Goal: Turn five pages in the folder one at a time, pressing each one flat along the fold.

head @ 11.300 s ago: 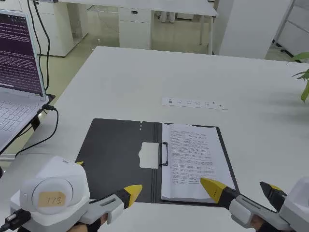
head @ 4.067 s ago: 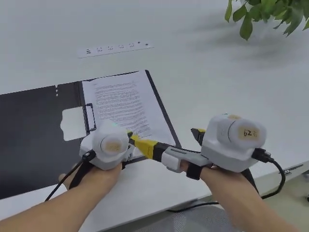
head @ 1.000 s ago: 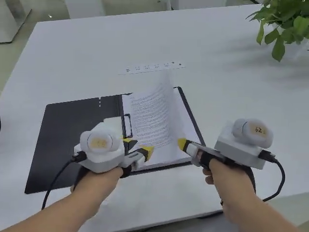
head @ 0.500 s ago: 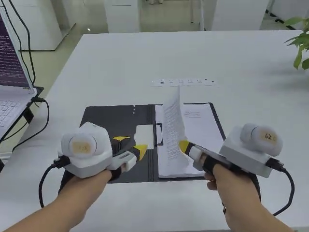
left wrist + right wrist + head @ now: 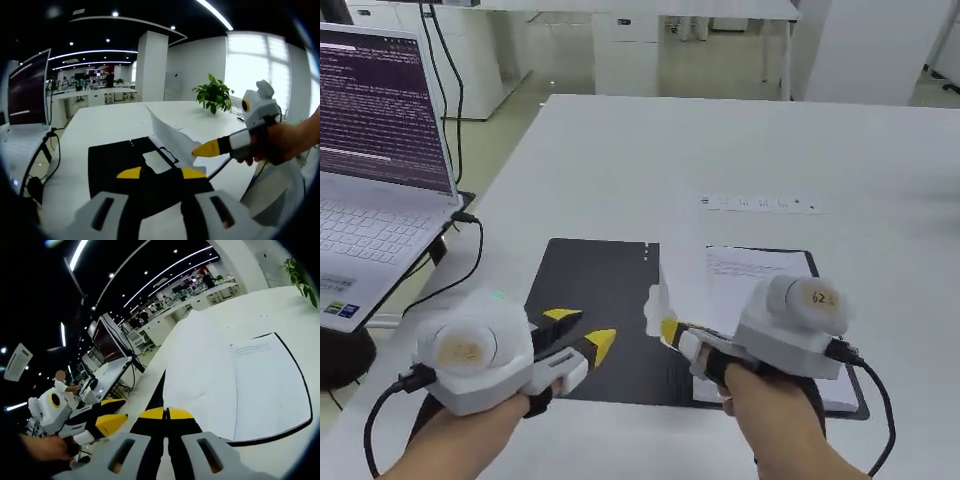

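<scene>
At the centre of the head view, the open black folder lies flat on the white tabletop. The right claw, jaws closed, pinches the lower edge of one white printed sheet, which stands raised and curved above the fold, beside the stack of pages at right. The left claw, jaws wide apart, hovers over the folder's bare left cover, just left of the sheet. An open laptop occupies the upper left.

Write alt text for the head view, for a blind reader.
The right gripper, shut on a page, holds it raised over the open black folder. The left gripper hovers open above its left side; a laptop stands far left.
</scene>
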A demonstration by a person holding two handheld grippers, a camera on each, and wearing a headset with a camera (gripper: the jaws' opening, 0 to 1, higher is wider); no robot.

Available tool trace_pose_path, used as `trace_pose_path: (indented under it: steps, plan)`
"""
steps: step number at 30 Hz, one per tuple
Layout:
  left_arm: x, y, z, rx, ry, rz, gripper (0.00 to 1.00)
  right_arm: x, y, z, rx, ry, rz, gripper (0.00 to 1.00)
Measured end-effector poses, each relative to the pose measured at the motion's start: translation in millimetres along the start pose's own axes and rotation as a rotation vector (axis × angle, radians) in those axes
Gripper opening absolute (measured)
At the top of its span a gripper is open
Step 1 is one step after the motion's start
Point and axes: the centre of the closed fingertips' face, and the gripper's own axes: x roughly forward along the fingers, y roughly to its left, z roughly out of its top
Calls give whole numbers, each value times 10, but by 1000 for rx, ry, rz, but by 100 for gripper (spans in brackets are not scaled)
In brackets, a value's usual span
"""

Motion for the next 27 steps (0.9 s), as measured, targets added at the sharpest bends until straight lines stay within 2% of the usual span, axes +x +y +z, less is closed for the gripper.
trace_pose_path:
  steps: [5,12,22,27]
  plan:
    - [-153,206,-56,-26,-3,49,26,245,139,-179,-40,77,7,0]
    - [-229,348,-142,-44,0,89,26,522,151,-429,-92,164,-13,0]
    - [-214,375,-280,-42,31,96,25,761,-27,-739,-88,238,-54,0]
    - [-153,376,-343,-40,48,95,24,853,-59,-842,-75,254,-51,0]
